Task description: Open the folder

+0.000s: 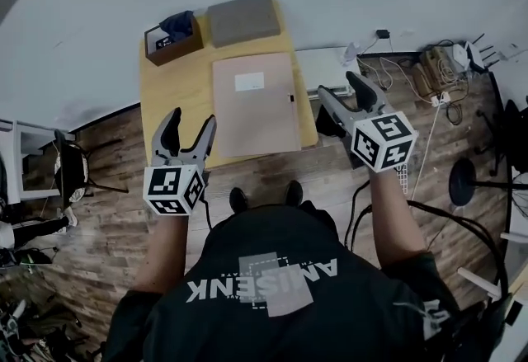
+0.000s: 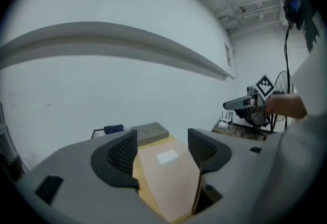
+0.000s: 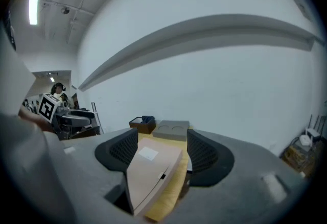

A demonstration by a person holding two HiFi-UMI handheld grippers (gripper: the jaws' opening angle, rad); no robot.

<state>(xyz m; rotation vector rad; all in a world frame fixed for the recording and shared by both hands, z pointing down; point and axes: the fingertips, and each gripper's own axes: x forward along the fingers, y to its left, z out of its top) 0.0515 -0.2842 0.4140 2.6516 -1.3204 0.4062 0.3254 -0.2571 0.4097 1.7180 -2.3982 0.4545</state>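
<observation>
A closed beige folder with a white label lies flat on the small wooden table; a small dark clasp sits on its right edge. My left gripper hovers at the table's near left corner, open, with nothing between its pads. My right gripper is just off the table's right edge, also open and holding nothing. In the left gripper view the folder shows beyond the open left gripper. In the right gripper view the folder lies ahead of the open right gripper.
A grey pad and a brown box with a blue item stand at the table's far end. A white low unit adjoins the table's right side. Cables and a stand base crowd the floor at right; a chair stands left.
</observation>
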